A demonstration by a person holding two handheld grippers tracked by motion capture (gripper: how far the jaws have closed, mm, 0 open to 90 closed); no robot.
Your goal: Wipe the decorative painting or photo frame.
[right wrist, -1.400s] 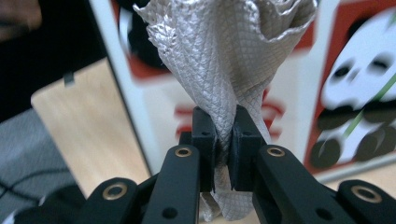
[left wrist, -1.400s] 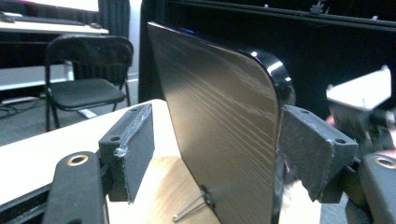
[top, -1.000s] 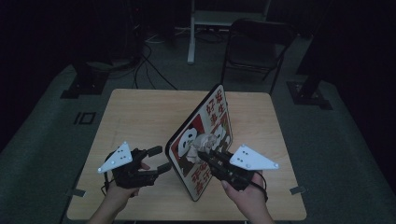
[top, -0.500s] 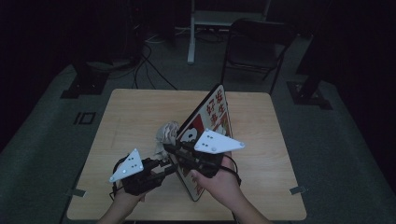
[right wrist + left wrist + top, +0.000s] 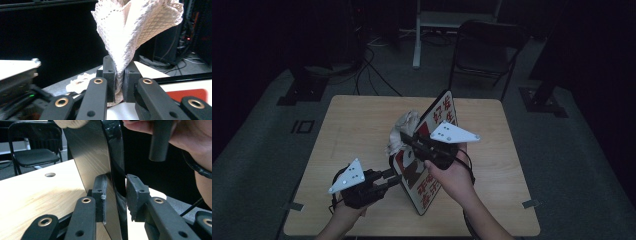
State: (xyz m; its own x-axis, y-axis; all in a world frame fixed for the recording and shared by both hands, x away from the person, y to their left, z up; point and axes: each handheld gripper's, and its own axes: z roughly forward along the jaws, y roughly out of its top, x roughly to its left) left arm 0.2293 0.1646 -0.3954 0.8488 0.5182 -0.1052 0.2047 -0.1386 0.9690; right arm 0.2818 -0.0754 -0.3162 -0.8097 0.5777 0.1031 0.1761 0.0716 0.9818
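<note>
Two grips carry this wipe: our left fingers [image 5: 116,195] have just closed on the board [image 5: 90,152] edge, tilted off the surface [image 5: 357,130]. Our right fingers [image 5: 119,80], clamped on the towel [image 5: 135,27], should rub toward twelve o'clock while we brace the board.

The tall black tray [image 5: 110,150] with red and white print runs off the top of the left gripper view. The crumpled white paper towel [image 5: 135,32] is cut off at the top of the right gripper view.

Tilted sign board [image 5: 432,150] splitting the middle of the surface [image 5: 352,125], crumpled paper towel [image 5: 402,131] just left of it, bare wood far left and far right, folding chair [image 5: 484,50] beyond the far edge
</note>
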